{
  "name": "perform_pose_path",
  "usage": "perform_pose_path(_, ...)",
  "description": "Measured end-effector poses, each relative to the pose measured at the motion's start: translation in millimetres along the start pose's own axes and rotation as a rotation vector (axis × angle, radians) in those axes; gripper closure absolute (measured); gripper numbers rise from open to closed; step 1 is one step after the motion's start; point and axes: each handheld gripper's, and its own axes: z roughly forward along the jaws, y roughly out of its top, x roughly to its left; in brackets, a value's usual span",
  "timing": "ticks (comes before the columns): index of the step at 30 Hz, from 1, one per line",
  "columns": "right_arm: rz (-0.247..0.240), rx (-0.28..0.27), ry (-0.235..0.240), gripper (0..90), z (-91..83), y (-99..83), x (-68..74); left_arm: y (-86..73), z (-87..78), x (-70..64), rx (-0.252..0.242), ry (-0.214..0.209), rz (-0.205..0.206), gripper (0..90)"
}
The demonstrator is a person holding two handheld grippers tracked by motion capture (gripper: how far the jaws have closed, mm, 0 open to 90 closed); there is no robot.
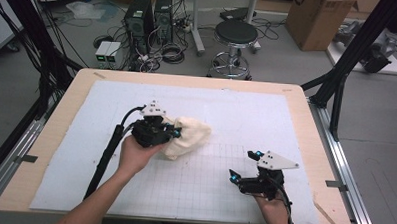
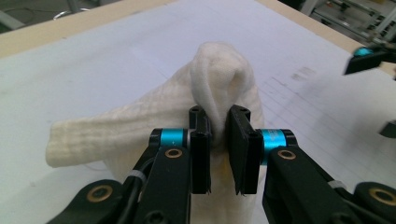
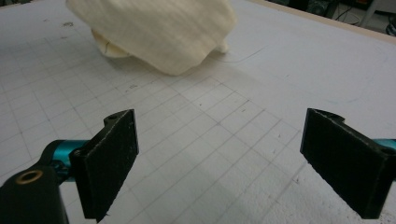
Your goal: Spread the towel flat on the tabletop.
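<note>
A cream cloth lies bunched near the middle of the white mat. My left gripper is shut on a raised fold of the cloth, which stands up between the black pads; the rest of it drapes down to the mat. My right gripper hovers low over the gridded part of the mat at the front right, jaws wide apart and nothing between them. In the right gripper view the cloth sits beyond the open pads.
The mat covers most of a wooden table. Beyond the far edge stand a round stool, computer towers with cables and a cardboard box. Black frame posts rise at the right.
</note>
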Motion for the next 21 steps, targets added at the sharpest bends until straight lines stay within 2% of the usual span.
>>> perform_pose_path(4, 0.001, 0.006, 0.000, 10.8, 0.0, 0.4, 2.5, -8.7, 10.2, -14.5, 0.011, -0.002, 0.017, 79.0)
perform_pose_path(6, -0.001, 0.007, -0.001, 10.8, 0.9, 0.4, 2.8, -13.9, 19.6, -14.3, 0.019, -0.008, -0.008, 78.9)
perform_pose_path(8, 0.000, 0.013, 0.002, 10.8, 1.7, 0.2, 3.4, -18.9, 29.3, -12.7, 0.028, -0.011, -0.036, 78.8)
perform_pose_path(9, -0.003, 0.014, 0.001, 10.8, 2.1, 0.0, 3.4, -20.2, 33.5, -11.3, 0.033, 0.004, -0.028, 78.8)
perform_pose_path(11, -0.005, 0.018, 0.002, 10.8, 3.2, -0.1, 3.3, -21.6, 40.2, -7.5, 0.026, 0.017, -0.047, 78.8)
perform_pose_path(13, -0.007, 0.022, 0.004, 10.8, 4.4, -0.3, 3.0, -22.1, 45.3, -2.9, 0.012, 0.066, -0.041, 78.7)
perform_pose_path(14, -0.006, 0.027, 0.007, 10.8, 4.9, -0.4, 3.4, -23.1, 48.4, 0.7, 0.012, 0.077, -0.059, 78.7)
perform_pose_path(17, -0.011, 0.034, 0.016, 10.8, 7.1, -0.2, 4.1, -27.9, 58.8, 8.7, 0.046, 0.087, -0.079, 78.4)
perform_pose_path(21, -0.018, 0.048, 0.023, 10.8, 9.7, 0.0, 6.3, -37.4, 70.3, 8.9, 0.085, 0.036, -0.104, 76.0)
